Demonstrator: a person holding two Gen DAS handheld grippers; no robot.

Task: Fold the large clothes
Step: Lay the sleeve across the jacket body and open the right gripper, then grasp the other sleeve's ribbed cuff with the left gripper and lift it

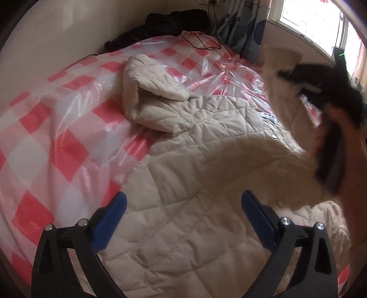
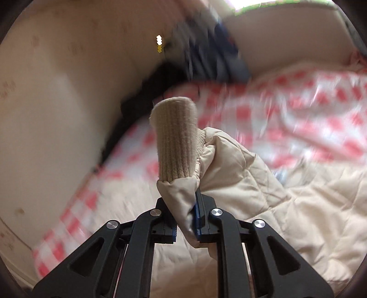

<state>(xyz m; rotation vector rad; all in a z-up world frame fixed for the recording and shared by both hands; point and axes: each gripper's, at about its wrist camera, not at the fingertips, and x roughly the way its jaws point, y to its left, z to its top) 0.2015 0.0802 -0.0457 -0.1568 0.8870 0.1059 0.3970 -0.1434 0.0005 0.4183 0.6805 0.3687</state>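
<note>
A beige quilted jacket point(image 1: 195, 174) lies spread on a bed, one sleeve point(image 1: 151, 96) folded across its upper left. My left gripper point(image 1: 183, 220) hovers open above the jacket's body, nothing between its blue pads. My right gripper point(image 2: 185, 215) is shut on the other sleeve point(image 2: 206, 174) just below its ribbed knit cuff point(image 2: 176, 139), which stands up past the fingertips. In the left wrist view the right gripper point(image 1: 321, 91) is a dark blur at the right with the sleeve lifted in it.
The bed wears a red and white checked plastic cover point(image 1: 57, 128). Dark clothing point(image 1: 165, 25) is piled at the head by the wall. A black cable point(image 1: 201, 41) lies near it. A curtain point(image 1: 243, 29) and window point(image 1: 309, 18) are at the far right.
</note>
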